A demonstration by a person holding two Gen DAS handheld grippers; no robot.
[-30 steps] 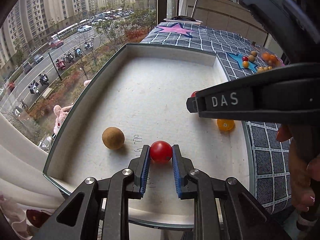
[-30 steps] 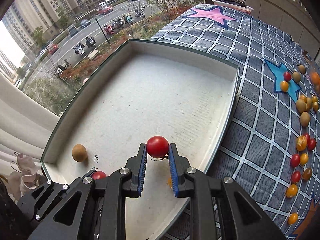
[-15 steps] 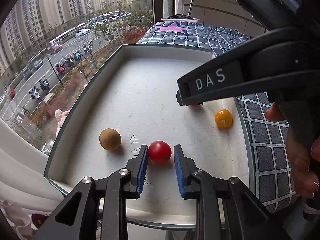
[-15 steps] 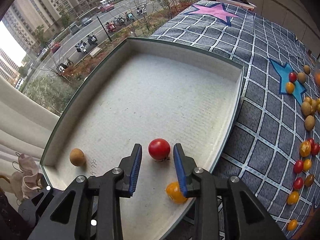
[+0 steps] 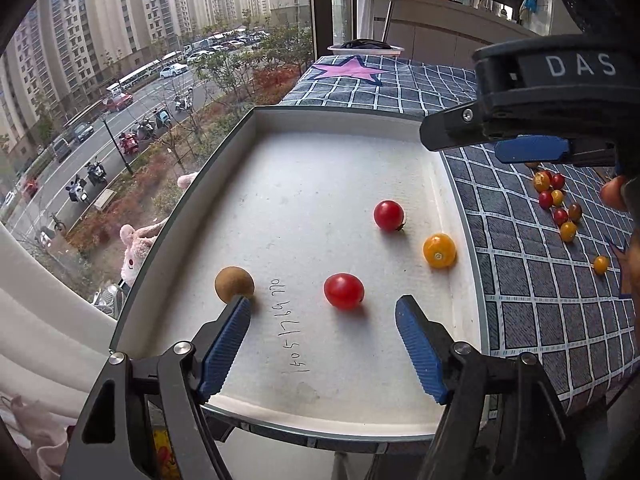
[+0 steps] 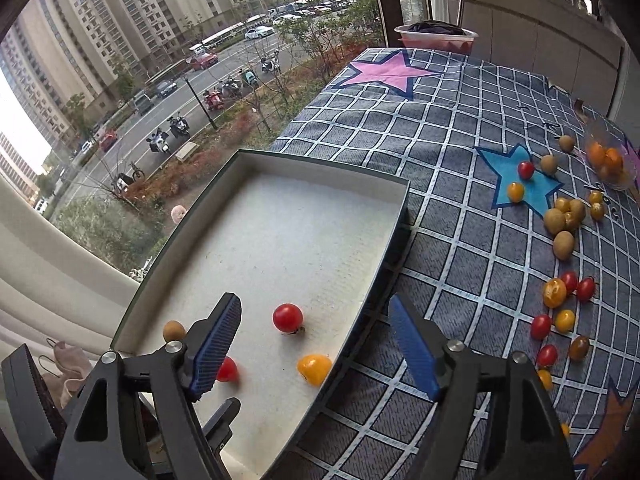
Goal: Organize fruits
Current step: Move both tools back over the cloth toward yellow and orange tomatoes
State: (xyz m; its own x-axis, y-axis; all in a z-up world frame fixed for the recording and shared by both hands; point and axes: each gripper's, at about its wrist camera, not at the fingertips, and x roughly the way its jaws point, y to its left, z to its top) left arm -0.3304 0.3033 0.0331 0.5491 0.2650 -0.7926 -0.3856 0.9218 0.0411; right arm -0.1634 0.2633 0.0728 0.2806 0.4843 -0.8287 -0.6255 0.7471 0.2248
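Left tongs (image 5: pixel 323 310) spread wide, tray (image 5: pixel 340 124) mostly bare

A home, apparently a flat high above street level. Left half of both views: a window (image 6: pixel 168 92) looking down on apartment towers (image 5: pixel 120 20), a road with parked cars and scooters. Centre and right: a table under a checked cloth (image 6: pixel 460 128) with sewn-on stars, holding a tray (image 5: pixel 248 136) and loose fruit. Upper right of the frame: a household counter (image 5: pixel 452 20) and a basin (image 6: pixel 436 38) at the cloth's far edge.
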